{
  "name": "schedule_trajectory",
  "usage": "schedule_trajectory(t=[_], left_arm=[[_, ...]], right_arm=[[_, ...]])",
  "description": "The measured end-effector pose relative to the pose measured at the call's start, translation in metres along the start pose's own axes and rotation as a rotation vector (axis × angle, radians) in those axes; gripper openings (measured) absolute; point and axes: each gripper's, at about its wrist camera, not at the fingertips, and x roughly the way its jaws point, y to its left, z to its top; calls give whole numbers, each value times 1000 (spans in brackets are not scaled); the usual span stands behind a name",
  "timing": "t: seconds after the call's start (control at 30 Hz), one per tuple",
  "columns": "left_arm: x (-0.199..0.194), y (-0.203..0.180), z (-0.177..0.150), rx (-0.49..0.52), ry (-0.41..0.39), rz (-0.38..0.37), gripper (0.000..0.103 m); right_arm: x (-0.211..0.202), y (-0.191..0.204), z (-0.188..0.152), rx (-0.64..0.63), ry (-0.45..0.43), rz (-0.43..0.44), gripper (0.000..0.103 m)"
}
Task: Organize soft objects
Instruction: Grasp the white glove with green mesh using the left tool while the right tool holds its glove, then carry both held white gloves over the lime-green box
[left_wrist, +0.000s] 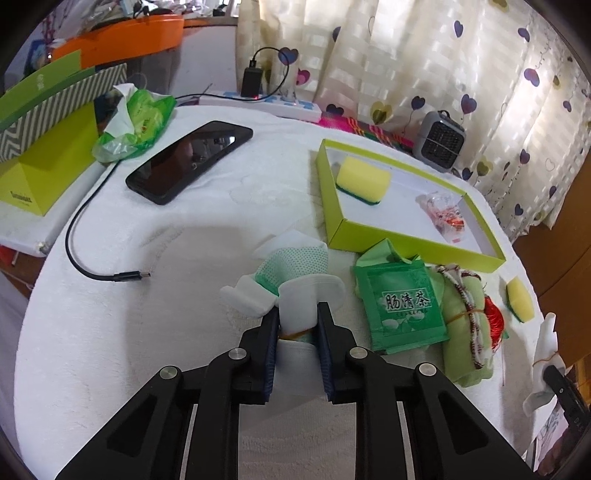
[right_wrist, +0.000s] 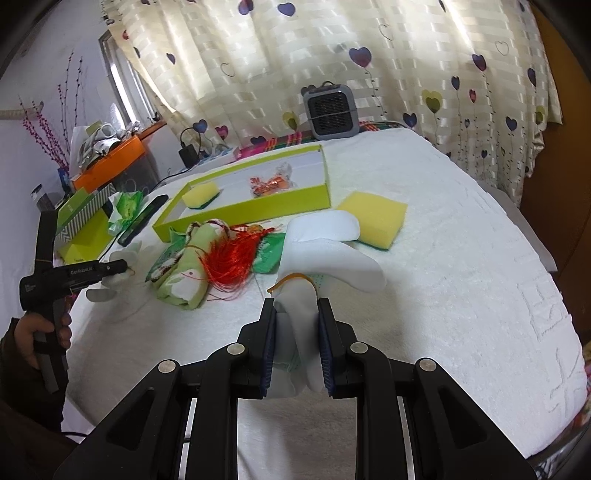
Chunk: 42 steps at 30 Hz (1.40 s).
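Two grippers each pinch a rolled pair of white socks over a table covered with a white towel (left_wrist: 110, 332).

Left wrist view: the left gripper (left_wrist: 298, 314) has its jaws pressed against a white sock bundle (left_wrist: 299, 295) bound by a yellow rubber band; the bundle fills the gap between the pads. The socks show a green dotted sole, and their toes point away from the camera. Just right of the bundle lies a green tea sachet (left_wrist: 402, 310), and beside that a rolled light-green cloth (left_wrist: 465, 332) with a red tassel (left_wrist: 493, 321). Beyond them stands a shallow lime-green tray (left_wrist: 332, 206). It holds a yellow sponge (left_wrist: 364, 181) at its far left corner and a clear wrapped packet (left_wrist: 447, 214) toward its right end. A second yellow sponge (left_wrist: 521, 299) lies on the towel right of the cloth. A black phone (left_wrist: 188, 166) and a loose black cable (left_wrist: 92, 258) lie to the left.

Right wrist view: the right gripper (right_wrist: 297, 310) has its jaws closed on a second white sock bundle (right_wrist: 325, 254), also banded in yellow, whose toes spread forward over the towel. A large yellow sponge (right_wrist: 376, 218) lies just behind the sock toes, touching or nearly so. The green cloth and red tassel lie to the left, in front of the tray. At far left, a hand (right_wrist: 37, 332) grips the handle of the left gripper, which carries its own white socks.
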Motion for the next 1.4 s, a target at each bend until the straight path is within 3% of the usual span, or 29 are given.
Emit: schedule_trajectory(t=[0.87, 1.4], left_arm=[[-24, -26, 39, 61, -70, -100, 19], [6, -83, 85, 124, -31, -210, 19]], right_arm=[[1, 30, 48, -108, -69, 11, 22], [42, 35, 105, -187, -37, 7, 22]])
